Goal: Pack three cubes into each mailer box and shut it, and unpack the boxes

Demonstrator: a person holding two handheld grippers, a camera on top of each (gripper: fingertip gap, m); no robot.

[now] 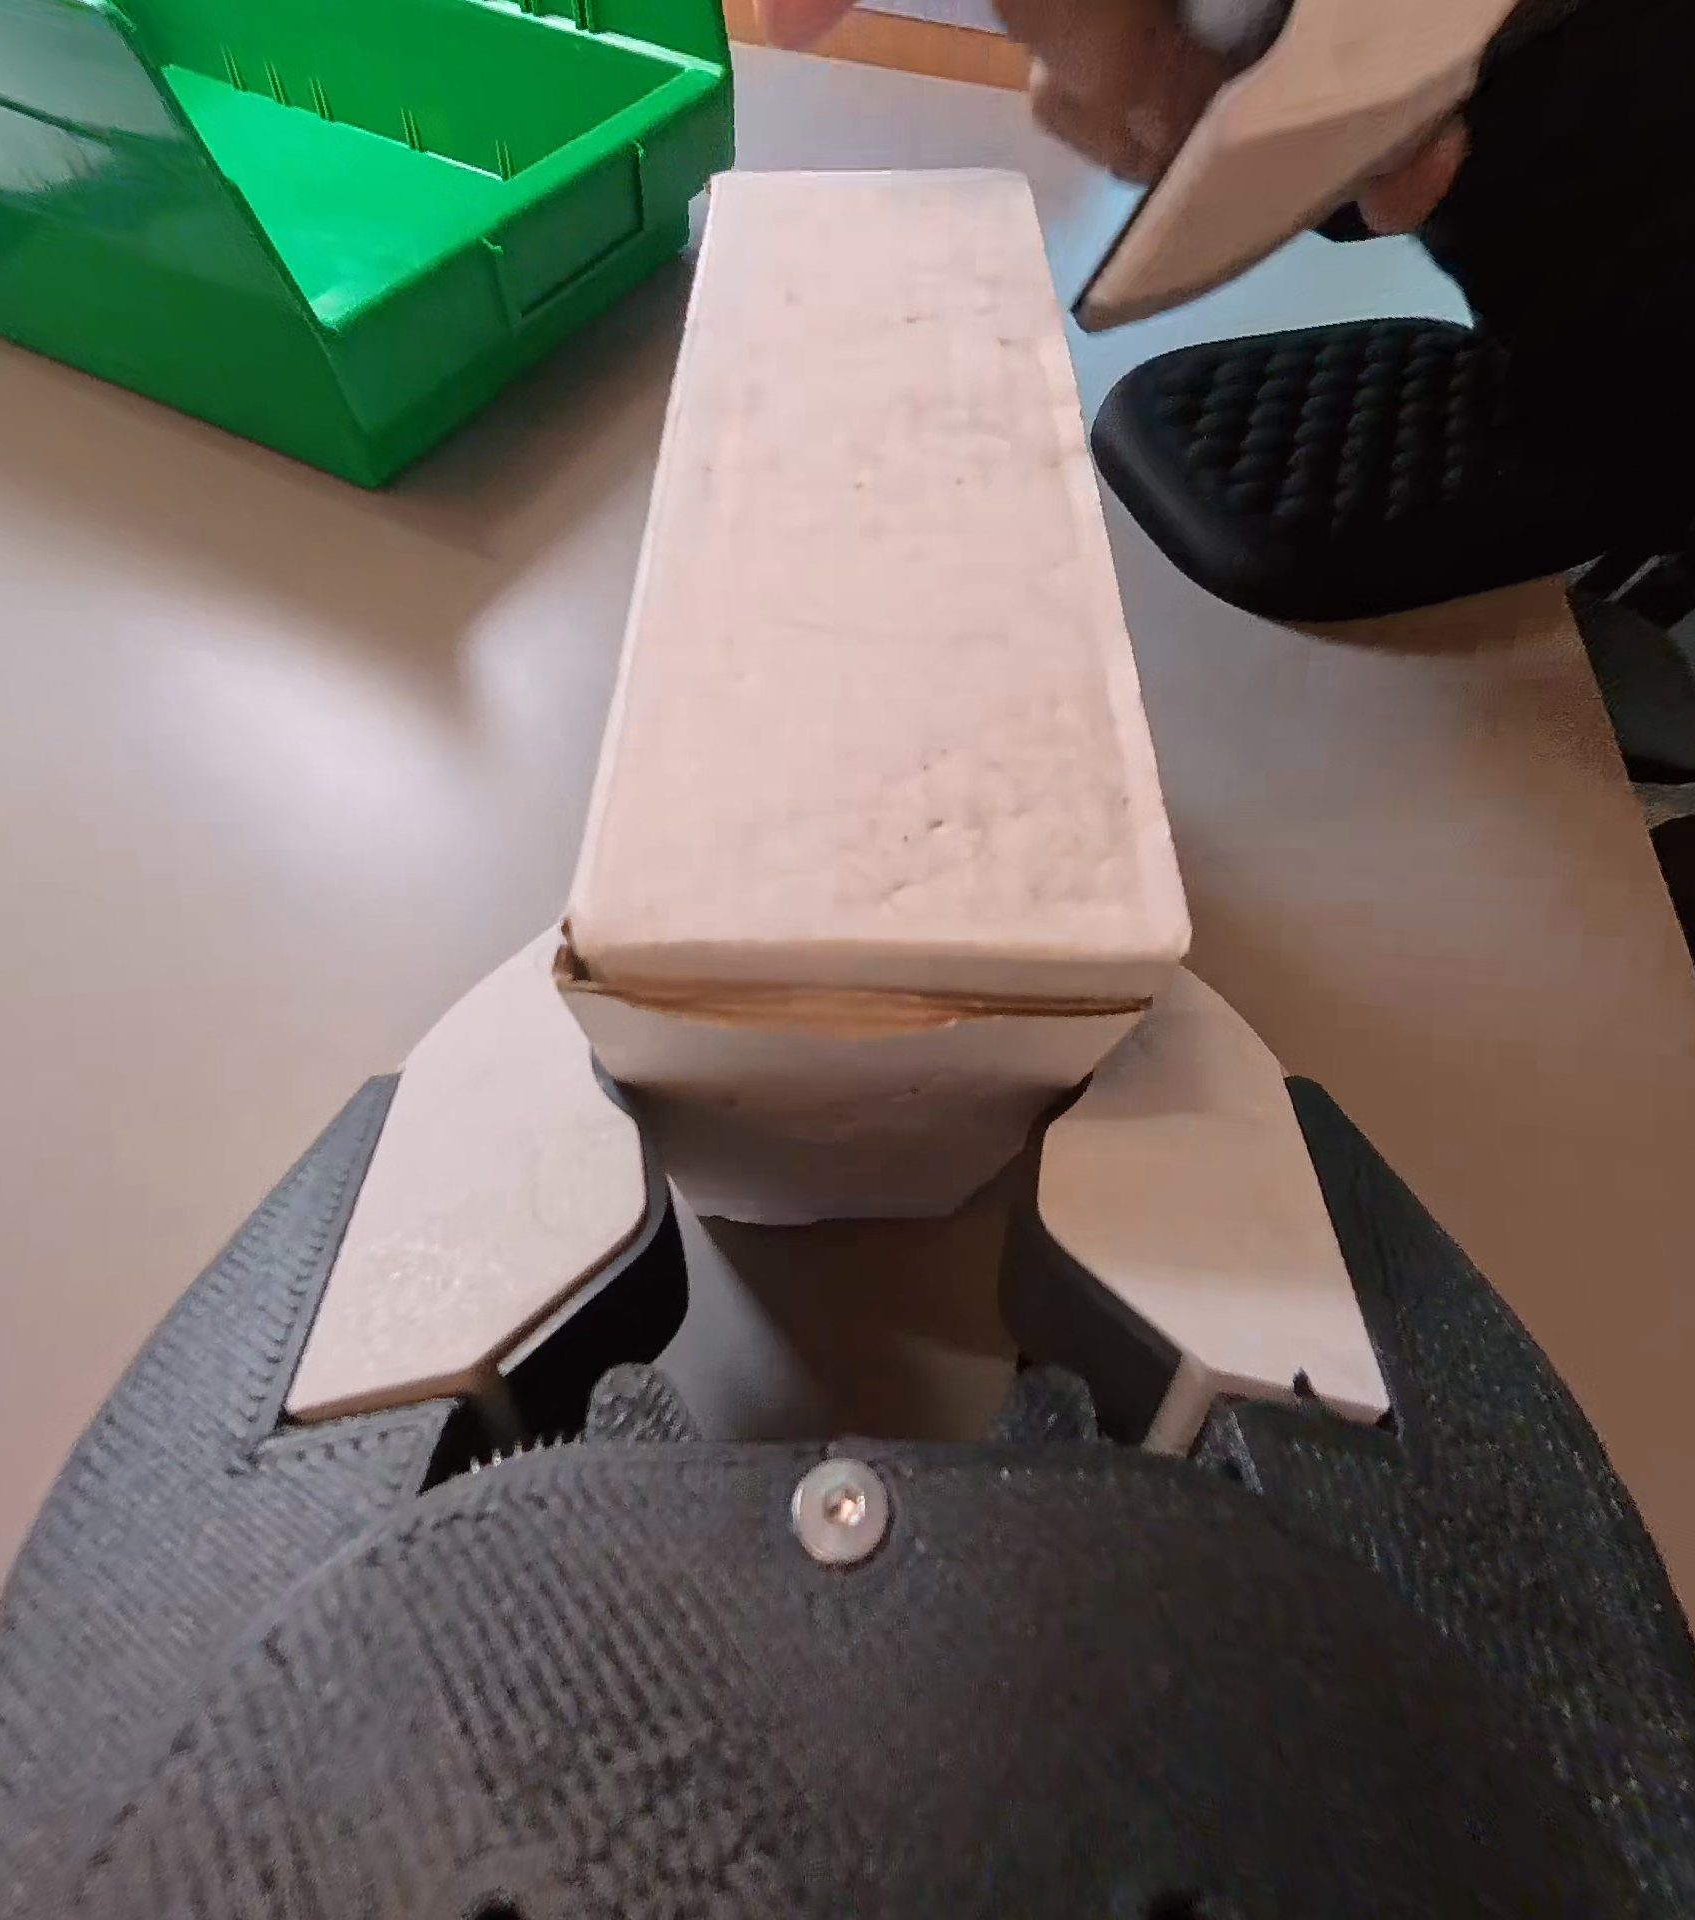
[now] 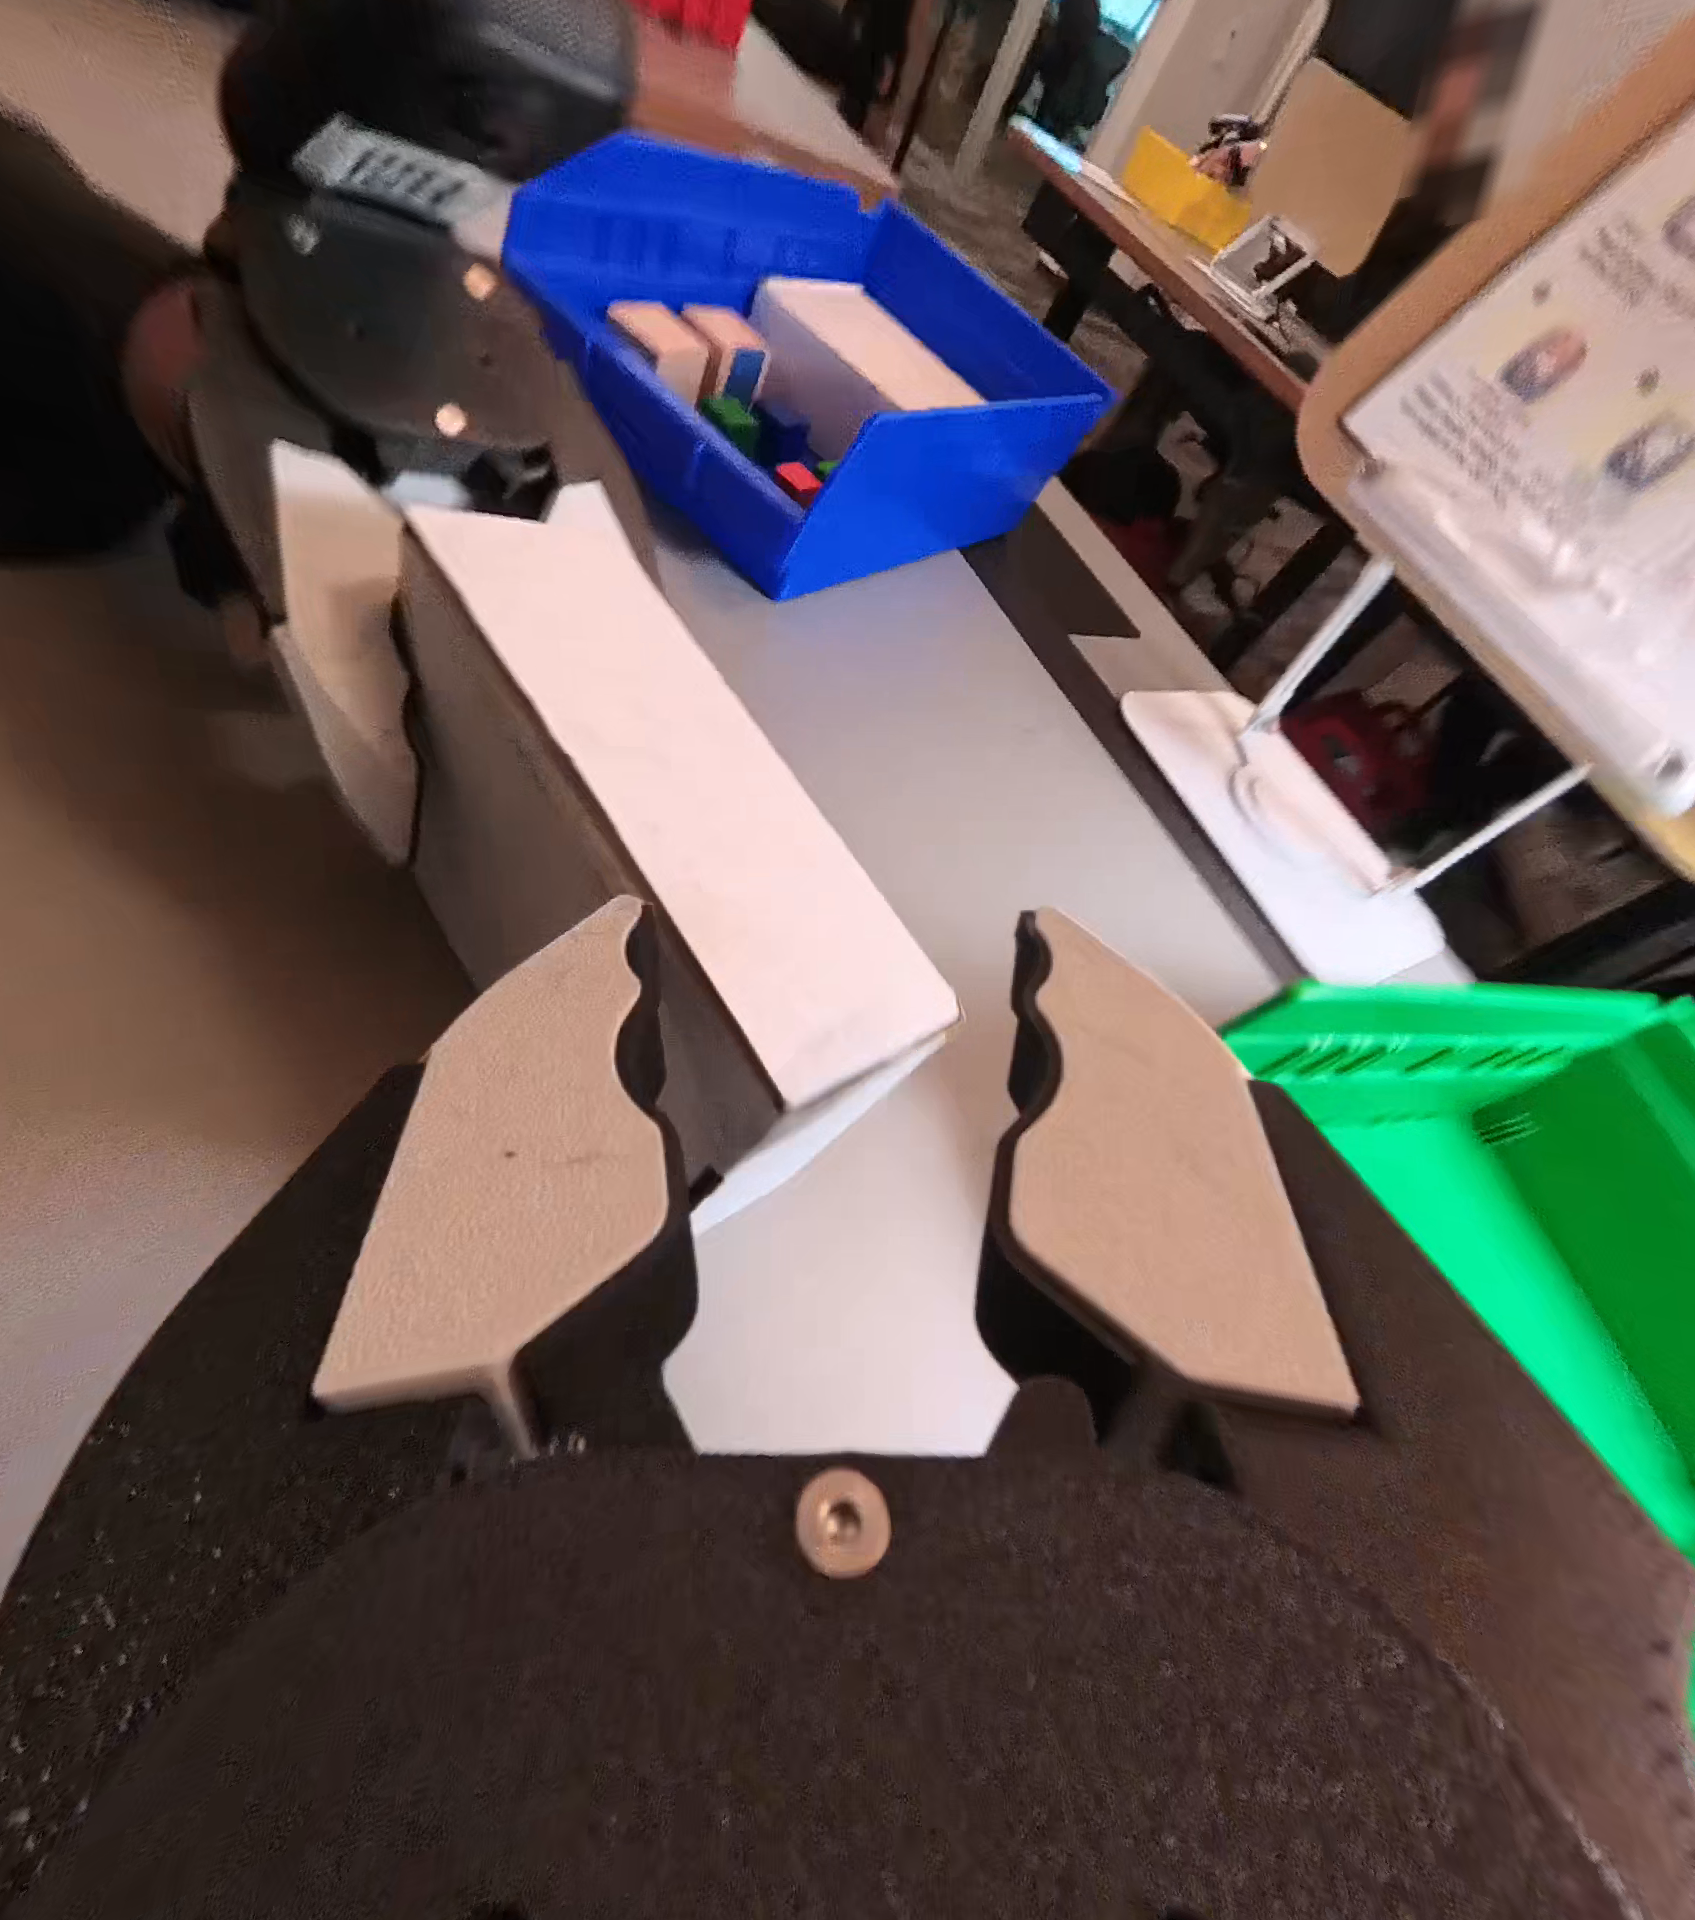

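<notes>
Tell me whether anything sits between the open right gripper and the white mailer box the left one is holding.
Nothing visible does. In the right wrist view the right gripper is open, and the near end of the mailer box already reaches between its fingers. The left gripper clamps the far end.

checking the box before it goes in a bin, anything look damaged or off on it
Yes. The white mailer box clamped in the left gripper has a torn near end: brown cardboard shows along a ragged seam, and its top face looks dimpled. The right gripper is open beside it.
</notes>
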